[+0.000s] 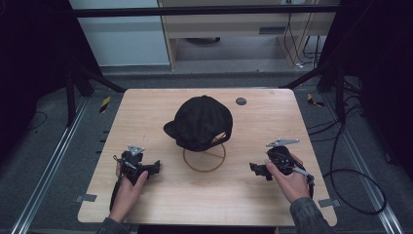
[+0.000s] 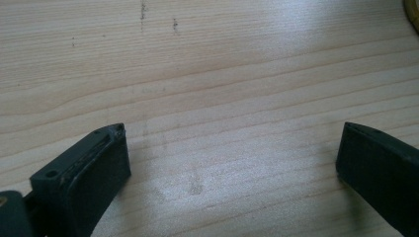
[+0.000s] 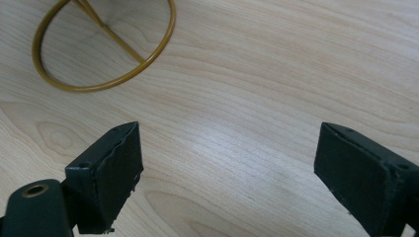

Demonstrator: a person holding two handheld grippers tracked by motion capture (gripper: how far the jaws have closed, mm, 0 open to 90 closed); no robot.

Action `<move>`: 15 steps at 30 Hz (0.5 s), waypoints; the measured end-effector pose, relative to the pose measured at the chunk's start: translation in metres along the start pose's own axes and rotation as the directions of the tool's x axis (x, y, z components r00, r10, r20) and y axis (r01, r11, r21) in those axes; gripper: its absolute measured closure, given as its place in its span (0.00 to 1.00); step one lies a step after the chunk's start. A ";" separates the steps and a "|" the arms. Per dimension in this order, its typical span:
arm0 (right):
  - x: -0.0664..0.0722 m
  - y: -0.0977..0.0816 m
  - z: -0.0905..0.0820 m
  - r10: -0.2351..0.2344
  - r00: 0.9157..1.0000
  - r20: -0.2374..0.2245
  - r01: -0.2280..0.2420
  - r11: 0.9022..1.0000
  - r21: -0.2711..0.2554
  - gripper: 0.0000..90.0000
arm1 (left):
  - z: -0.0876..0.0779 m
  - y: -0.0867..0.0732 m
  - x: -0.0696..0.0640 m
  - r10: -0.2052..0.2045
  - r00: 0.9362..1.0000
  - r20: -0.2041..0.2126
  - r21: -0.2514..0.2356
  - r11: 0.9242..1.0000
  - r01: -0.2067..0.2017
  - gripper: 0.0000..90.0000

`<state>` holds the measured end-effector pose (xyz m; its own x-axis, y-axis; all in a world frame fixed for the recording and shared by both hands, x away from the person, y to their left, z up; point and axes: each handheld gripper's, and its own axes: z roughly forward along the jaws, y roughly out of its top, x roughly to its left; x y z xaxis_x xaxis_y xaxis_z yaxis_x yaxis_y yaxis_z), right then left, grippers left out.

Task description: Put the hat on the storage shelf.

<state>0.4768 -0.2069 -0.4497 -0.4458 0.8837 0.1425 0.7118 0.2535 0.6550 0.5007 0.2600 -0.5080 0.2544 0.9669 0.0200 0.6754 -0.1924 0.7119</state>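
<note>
Centrally, the black cap (image 1: pixel 202 122) on its stand (image 1: pixel 204 157) points its brim left; both grippers' fingers (image 2: pixel 84 173) (image 3: pixel 106 173) gape.

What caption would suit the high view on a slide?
A black cap sits on a gold wire stand between the open left gripper and right gripper.

My black baseball cap (image 1: pixel 199 122) hides the upper part of its brass wire ring stand (image 1: pixel 204 158), toward twelve o'clock.
</note>
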 end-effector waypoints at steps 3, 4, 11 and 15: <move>0.001 -0.004 0.006 0.000 1.000 -0.004 0.000 1.000 0.000 0.13 | 0.000 0.000 0.000 0.000 1.000 0.000 0.000 1.000 0.000 0.00; 0.001 -0.005 0.008 0.002 1.000 -0.006 -0.002 1.000 0.001 0.13 | 0.000 0.000 0.000 0.000 1.000 0.000 0.000 1.000 0.000 0.00; 0.004 -0.012 0.019 0.001 1.000 -0.015 -0.001 1.000 0.004 0.13 | 0.000 0.000 0.000 0.000 1.000 0.000 0.000 1.000 0.000 0.00; 0.006 -0.017 0.029 0.000 1.000 -0.014 0.000 1.000 0.005 0.13 | 0.000 0.000 0.000 0.000 1.000 0.000 0.000 1.000 0.000 0.00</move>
<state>0.4781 -0.1941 -0.4815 -0.4534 0.8781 0.1530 0.7146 0.2555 0.6512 0.5008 0.2600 -0.5080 0.2545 0.9669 0.0200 0.6754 -0.1925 0.7119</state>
